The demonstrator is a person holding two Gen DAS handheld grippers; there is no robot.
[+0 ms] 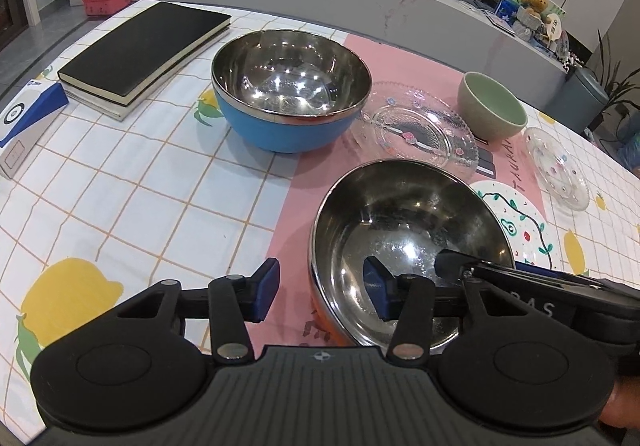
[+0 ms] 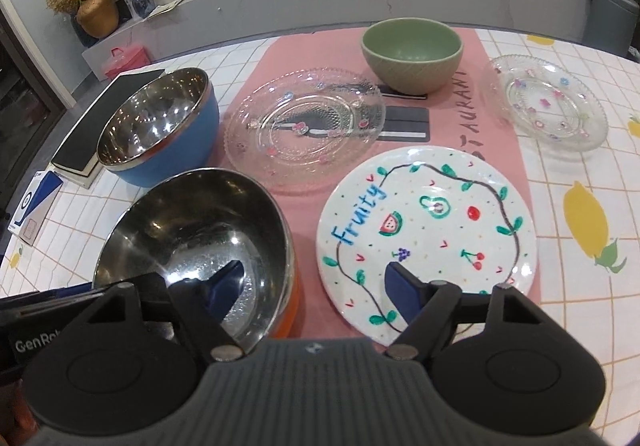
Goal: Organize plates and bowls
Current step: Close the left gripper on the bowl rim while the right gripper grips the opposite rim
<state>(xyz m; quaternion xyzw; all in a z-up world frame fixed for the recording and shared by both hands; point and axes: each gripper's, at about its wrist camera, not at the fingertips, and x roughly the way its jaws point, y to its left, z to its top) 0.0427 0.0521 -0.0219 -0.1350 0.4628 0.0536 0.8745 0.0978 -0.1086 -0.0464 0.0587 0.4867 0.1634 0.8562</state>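
- The orange steel bowl [image 1: 408, 246] sits on the counter [image 1: 120, 205] beside the Fruity plate [image 2: 428, 230]; it is probably light, rigid and slick-walled, so the thin rim is the place to hold.
- The left gripper [image 1: 324, 290] straddles its near-left rim, fingers spread, not pinching.
- The right gripper [image 2: 316, 290] straddles the right rim, also parted.
- Both tilt steeply down.

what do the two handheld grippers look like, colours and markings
Left gripper: matte black ribbed body, two round black discs, black linkage arms with silver rivets, dark blue finger pads. Right gripper is the same build. White "GenRo..." lettering shows on the left gripper's side.
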